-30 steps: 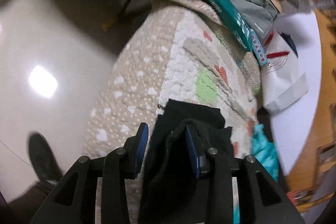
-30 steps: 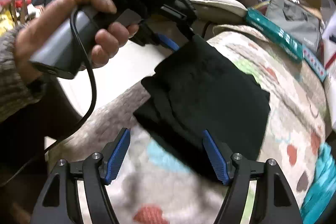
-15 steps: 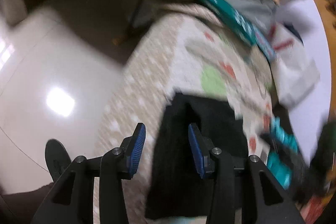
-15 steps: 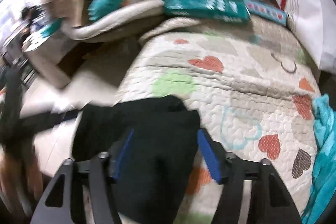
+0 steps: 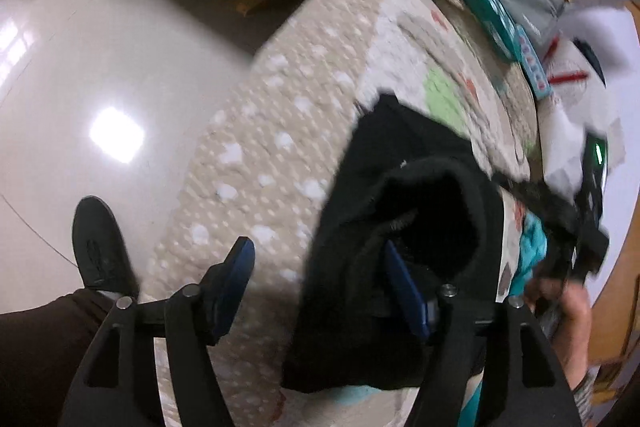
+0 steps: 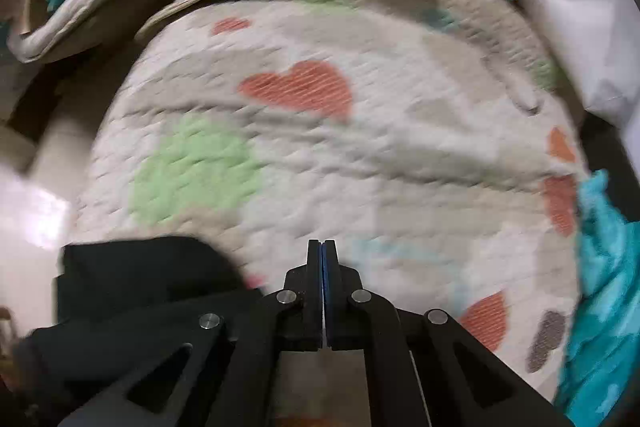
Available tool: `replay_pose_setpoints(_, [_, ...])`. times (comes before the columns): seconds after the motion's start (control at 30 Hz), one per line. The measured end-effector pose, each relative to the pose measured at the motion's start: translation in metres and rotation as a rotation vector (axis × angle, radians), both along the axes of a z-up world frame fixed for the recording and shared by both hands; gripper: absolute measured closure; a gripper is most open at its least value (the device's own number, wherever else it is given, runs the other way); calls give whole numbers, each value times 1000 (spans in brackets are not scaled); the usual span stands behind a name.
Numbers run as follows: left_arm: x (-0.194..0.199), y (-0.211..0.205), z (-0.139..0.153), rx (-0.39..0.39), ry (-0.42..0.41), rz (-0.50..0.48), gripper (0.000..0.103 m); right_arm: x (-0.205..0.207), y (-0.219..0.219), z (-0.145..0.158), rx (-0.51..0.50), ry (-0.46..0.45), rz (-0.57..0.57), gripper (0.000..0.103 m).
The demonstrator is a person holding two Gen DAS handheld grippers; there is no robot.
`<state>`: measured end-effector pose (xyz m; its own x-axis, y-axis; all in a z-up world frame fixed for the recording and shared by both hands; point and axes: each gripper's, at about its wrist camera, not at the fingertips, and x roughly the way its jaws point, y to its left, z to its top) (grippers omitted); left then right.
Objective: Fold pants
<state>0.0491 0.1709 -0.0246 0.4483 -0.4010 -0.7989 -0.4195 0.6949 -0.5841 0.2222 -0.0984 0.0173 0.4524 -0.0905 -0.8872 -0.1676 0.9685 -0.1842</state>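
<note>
My left gripper (image 5: 320, 287) is opening, releasing the folded black fabric pants (image 5: 404, 227) at twelve o'clock. My right gripper (image 6: 322, 259), pads pressed together on nothing, sits clear, pants (image 6: 140, 291) at nine o'clock.

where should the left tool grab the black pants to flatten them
Probably the raised folded lip of the black pants, coming from above and the near side. That bulging layer stands off the quilt, so the opening left tool could straddle it.
</note>
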Motion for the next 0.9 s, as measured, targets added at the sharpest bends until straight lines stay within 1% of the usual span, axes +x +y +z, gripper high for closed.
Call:
replay_pose_setpoints(0.07, [0, 13, 5, 3, -13, 46, 36, -6, -16, 9, 107, 7, -6, 101])
replay_pose_setpoints(0.17, [0, 26, 18, 33, -60, 96, 36, -27, -35, 21, 249, 15, -4, 94])
replay_pose_setpoints(0.2, [1, 26, 25, 55, -84, 101, 36, -36, -38, 23, 280, 15, 6, 84])
replay_pose_setpoints(0.23, [2, 26, 29, 65, -109, 100, 36, -45, -41, 25, 304, 17, 20, 68])
replay_pose_setpoints(0.27, [3, 22, 37, 65, -157, 90, 36, -54, -44, 25, 317, 18, 33, 60])
replay_pose_setpoints(0.3, [5, 17, 42, 72, -186, 74, 36, -58, -42, 23, 325, 16, 44, 51])
replay_pose_setpoints(0.37, [10, 2, 53, 135, -236, 13, 36, -69, -41, 20, 347, 9, 61, 50])
replay_pose_setpoints(0.4, [16, -9, 55, 201, -242, -34, 35, -74, -42, 19, 352, 9, 64, 50])
replay_pose_setpoints(0.43, [25, -19, 52, 272, -212, -74, 33, -75, -43, 16, 357, 13, 64, 50])
replay_pose_setpoints(0.47, [31, -22, 46, 315, -171, -90, 32, -79, -44, 14, 364, 16, 63, 50])
replay_pose_setpoints(0.5, [41, -22, 31, 360, -83, -99, 32, -83, -44, 13, 371, 18, 61, 50])
replay_pose_setpoints(0.53, [47, -15, 12, 338, 9, -80, 32, -86, -45, 11, 381, 22, 57, 50])
replay_pose_setpoints(0.57, [47, -6, 1, 295, 52, -57, 32, -87, -46, 11, 387, 24, 54, 50])
replay_pose_setpoints(0.6, [44, 9, -15, 207, 115, 1, 32, -89, -46, 10, 395, 26, 53, 49])
replay_pose_setpoints(0.67, [36, 29, -29, 126, 181, 83, 33, -92, -47, 12, 402, 26, 58, 47])
replay_pose_setpoints(0.7, [29, 39, -33, 77, 180, 122, 33, -93, -47, 12, 405, 27, 64, 45])
replay_pose_setpoints(0.77, [21, 50, -32, -1, 143, 165, 33, -95, -48, 12, 424, 31, 78, 40])
replay_pose_setpoints(0.83, [15, 50, -25, -55, 79, 155, 33, -97, -50, 10, 456, 32, 80, 33])
replay_pose_setpoints(0.9, [14, 44, -20, -93, 28, 129, 33, -98, -52, 7, 496, 37, 72, 30])
